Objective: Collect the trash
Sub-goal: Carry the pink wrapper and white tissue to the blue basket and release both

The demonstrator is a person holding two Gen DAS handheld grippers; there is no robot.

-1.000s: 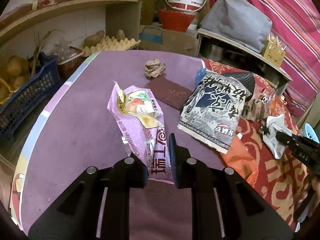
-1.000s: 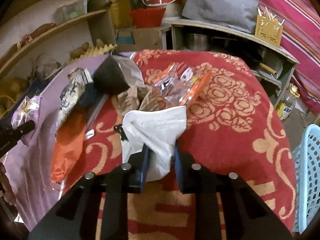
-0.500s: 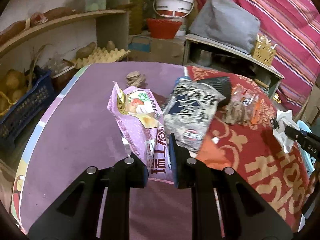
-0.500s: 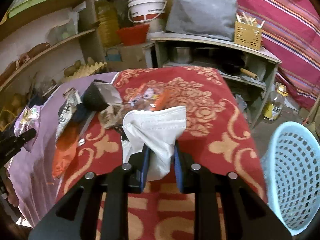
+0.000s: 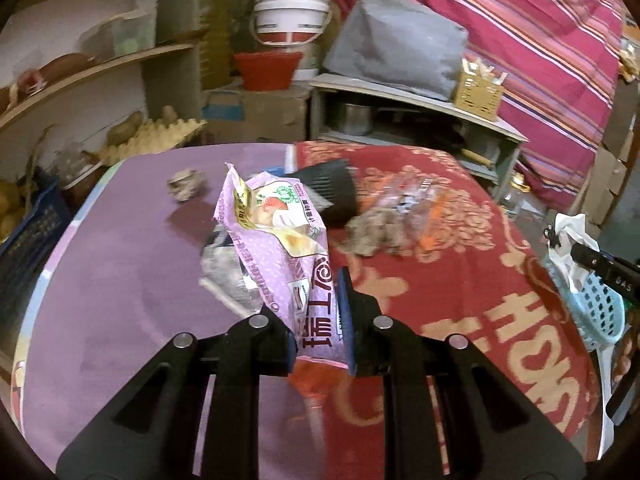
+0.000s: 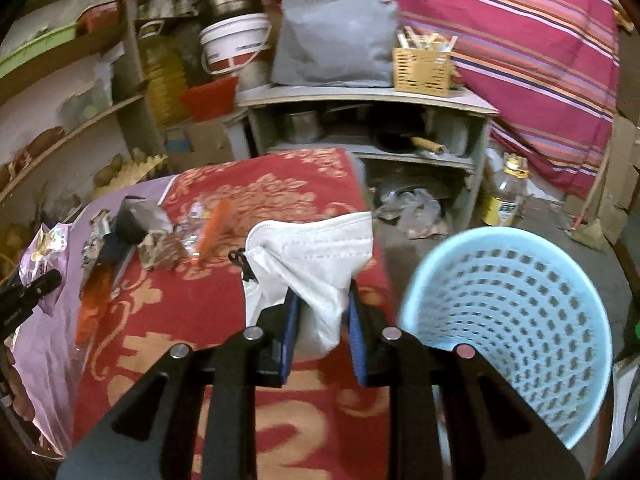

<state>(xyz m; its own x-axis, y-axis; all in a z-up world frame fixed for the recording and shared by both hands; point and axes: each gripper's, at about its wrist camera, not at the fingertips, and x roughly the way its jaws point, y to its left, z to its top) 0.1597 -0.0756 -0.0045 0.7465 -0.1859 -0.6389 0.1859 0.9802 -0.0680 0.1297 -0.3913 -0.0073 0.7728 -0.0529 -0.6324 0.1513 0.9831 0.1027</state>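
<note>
My left gripper [image 5: 318,312] is shut on a pink snack wrapper [image 5: 280,244], which it holds up above the purple and red table. My right gripper [image 6: 322,318] is shut on a white face mask [image 6: 316,248], lifted over the table's right edge. A light blue perforated basket [image 6: 516,312] stands on the floor just right of the right gripper, its mouth facing up. In the left wrist view the right gripper [image 5: 576,250] with the mask [image 5: 568,240] shows at the far right, over the basket [image 5: 600,308].
On the table lie a crumpled brown paper ball [image 5: 186,184], a black wrapper [image 5: 332,192], brown scraps [image 5: 372,232], a clear orange-edged bag [image 5: 416,204] and an orange wrapper [image 6: 94,300]. A grey shelf unit [image 6: 360,120] and a bottle [image 6: 506,192] stand behind.
Both grippers have moved right and slightly up with their loads. The blue basket has come fully into the right wrist view. The table's litter has slid left in both views.
</note>
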